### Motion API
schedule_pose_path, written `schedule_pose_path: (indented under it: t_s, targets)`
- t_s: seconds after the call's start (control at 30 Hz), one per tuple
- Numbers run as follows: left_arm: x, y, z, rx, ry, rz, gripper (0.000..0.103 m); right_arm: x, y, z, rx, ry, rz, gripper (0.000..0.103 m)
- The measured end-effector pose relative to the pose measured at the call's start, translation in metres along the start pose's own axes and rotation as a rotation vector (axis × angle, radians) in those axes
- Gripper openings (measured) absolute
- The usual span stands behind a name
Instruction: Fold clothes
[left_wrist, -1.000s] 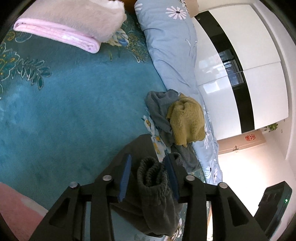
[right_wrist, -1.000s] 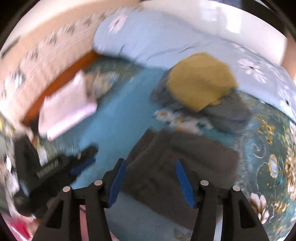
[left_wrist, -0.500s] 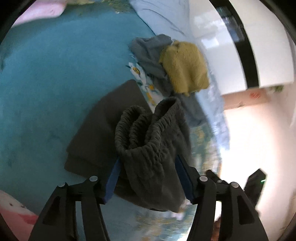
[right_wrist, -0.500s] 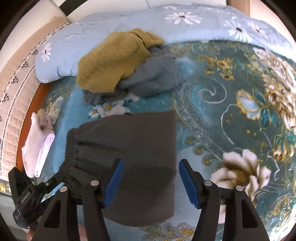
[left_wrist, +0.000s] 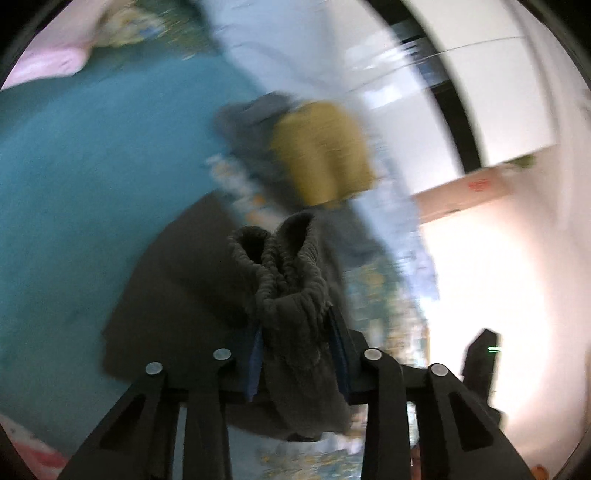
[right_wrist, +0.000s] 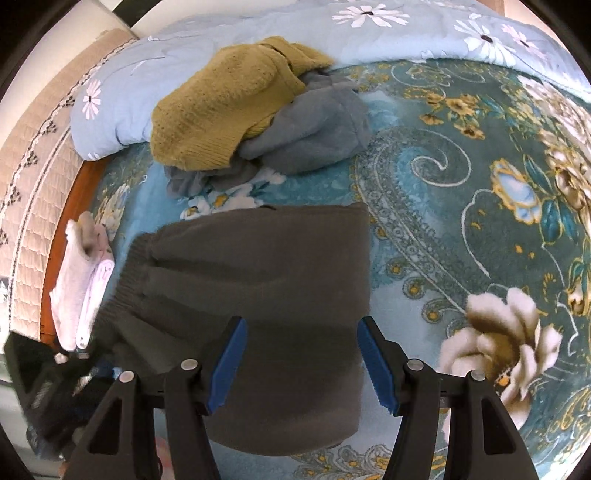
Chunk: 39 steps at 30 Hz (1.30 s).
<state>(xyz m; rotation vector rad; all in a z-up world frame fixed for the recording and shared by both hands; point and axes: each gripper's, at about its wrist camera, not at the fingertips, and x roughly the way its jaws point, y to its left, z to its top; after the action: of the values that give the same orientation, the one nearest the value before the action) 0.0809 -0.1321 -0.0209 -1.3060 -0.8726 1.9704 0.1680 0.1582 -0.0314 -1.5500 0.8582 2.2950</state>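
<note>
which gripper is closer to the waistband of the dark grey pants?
Left. The left gripper is shut on the bunched waistband. The right gripper hangs open above the folded leg end, away from the waistband.

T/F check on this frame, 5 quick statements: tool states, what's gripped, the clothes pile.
1. The left tool is shut on the gathered elastic waistband of the dark grey knit garment. True.
2. The right tool grips the garment's edge. False: its jaws stand open above the cloth, holding nothing.
3. The mustard-yellow knitted sweater lies on top of the crumpled blue-grey garment. True.
4. The folded pale pink fleece sits on the yellow sweater. False: it lies apart, at the bed's left edge in the right wrist view.
5. The teal floral blanket is under the dark garment. True.
</note>
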Motion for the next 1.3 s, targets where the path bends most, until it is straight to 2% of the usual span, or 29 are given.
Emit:
schedule_pose_path:
  t_s: [0.07,0.1,0.2,0.27,0.37,0.4,0.47,0.6,0.83,0.97,1.1,1.23,1.3]
  targets:
    - [-0.009,-0.003,0.002,0.012,-0.033,-0.054,0.032,-0.002,-0.003,0.0,0.01,-0.003,0.001,0.066]
    - [-0.013,0.0,0.003,-0.003,-0.045,-0.059,0.032,-0.003,-0.004,0.0,0.011,-0.006,0.0,0.066]
    - [-0.023,0.02,0.006,-0.092,-0.072,-0.026,0.032,-0.006,-0.005,0.002,0.015,-0.013,0.004,0.066]
    - [-0.027,0.044,0.008,-0.205,-0.089,0.029,0.032,-0.006,-0.004,0.002,0.012,-0.013,0.007,0.066]
    - [-0.025,0.089,0.004,-0.454,-0.078,0.092,0.032,-0.003,0.002,0.001,-0.001,0.003,0.023,0.066]
    - [-0.023,0.096,0.003,-0.49,-0.07,0.102,0.032,-0.003,0.006,0.0,-0.01,0.009,0.034,0.066]
    - [-0.022,0.1,0.004,-0.5,-0.06,0.128,0.033,-0.002,0.012,-0.002,-0.035,0.015,0.053,0.066]
    - [-0.013,0.095,0.006,-0.454,-0.031,0.181,0.034,0.002,0.027,-0.008,-0.093,0.032,0.084,0.066]
    - [0.001,0.076,0.007,-0.322,0.03,0.216,0.035,0.011,0.034,-0.016,-0.126,0.074,0.103,0.066]
    - [-0.006,0.076,0.006,-0.341,0.006,0.202,0.035,0.016,0.029,-0.019,-0.123,0.093,0.099,0.066]
    - [-0.021,0.046,0.008,-0.213,-0.011,0.234,0.039,0.012,0.022,-0.013,-0.095,0.082,0.114,0.066]
    - [-0.041,0.014,0.016,-0.063,-0.067,0.366,0.04,0.003,0.017,-0.001,-0.084,0.041,0.111,0.066]
    - [-0.044,-0.004,0.022,0.0,-0.075,0.375,0.04,0.002,0.014,0.004,-0.071,0.031,0.102,0.066]
